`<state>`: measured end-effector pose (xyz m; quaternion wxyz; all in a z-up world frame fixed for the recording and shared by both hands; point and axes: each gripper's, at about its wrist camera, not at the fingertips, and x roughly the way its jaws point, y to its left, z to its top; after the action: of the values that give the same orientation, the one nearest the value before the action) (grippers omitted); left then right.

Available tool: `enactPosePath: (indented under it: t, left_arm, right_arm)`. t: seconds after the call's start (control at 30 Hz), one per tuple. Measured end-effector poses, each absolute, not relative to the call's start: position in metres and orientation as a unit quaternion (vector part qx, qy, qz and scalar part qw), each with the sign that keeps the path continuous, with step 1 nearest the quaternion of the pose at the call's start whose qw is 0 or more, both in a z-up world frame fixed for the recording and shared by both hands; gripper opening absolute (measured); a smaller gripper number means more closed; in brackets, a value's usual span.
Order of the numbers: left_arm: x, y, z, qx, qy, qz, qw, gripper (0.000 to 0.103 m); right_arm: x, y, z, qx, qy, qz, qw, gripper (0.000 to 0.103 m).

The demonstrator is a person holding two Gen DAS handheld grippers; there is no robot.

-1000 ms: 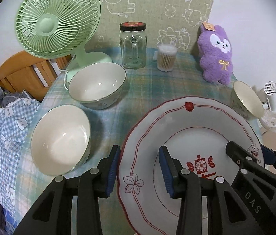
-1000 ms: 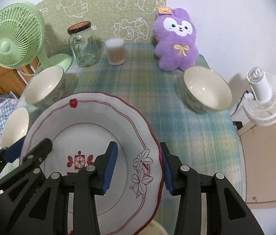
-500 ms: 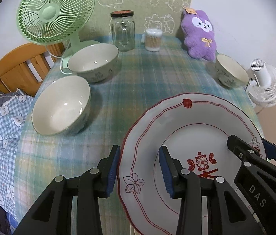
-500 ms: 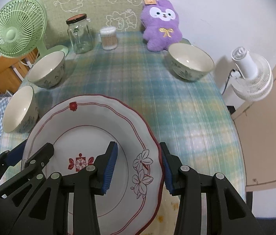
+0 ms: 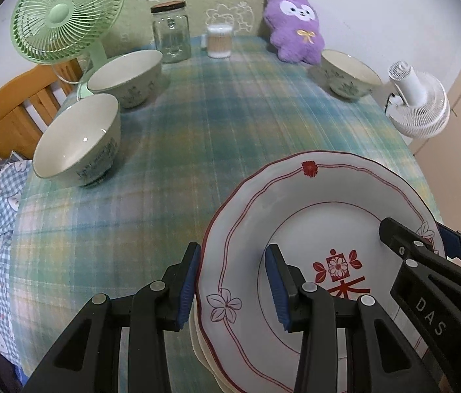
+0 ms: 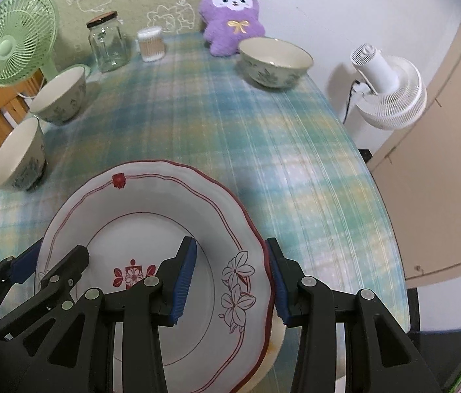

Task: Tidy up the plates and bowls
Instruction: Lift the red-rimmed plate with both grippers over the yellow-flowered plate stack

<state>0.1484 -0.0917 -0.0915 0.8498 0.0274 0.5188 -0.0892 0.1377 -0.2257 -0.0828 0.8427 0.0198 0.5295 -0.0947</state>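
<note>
Both the left tongs and right tongs were partly closed on opposite rims of the red-trimmed plate, over other plates at the table's near edge. Next, lowering it squarely, then releasing.

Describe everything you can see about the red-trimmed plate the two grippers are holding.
The plate is white, glossy, ceramic-looking, with a scalloped red-lined rim, outlined flowers and a red flower emblem at its centre. The left gripper clamps its left rim, the right gripper its right rim. It is tilted, far edge up, over the near end of the table, with cream plates just beneath.
</note>
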Motion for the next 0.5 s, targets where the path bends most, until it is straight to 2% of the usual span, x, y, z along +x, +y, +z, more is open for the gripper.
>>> enactPosePath:
  t: [0.5]
  left_arm:
    - [0.132, -0.112, -0.107, 0.081, 0.513, -0.092, 0.849, 0.040]
  right_arm:
    - [0.117, -0.237, -0.101, 0.040, 0.552, -0.112, 0.825, 0.046]
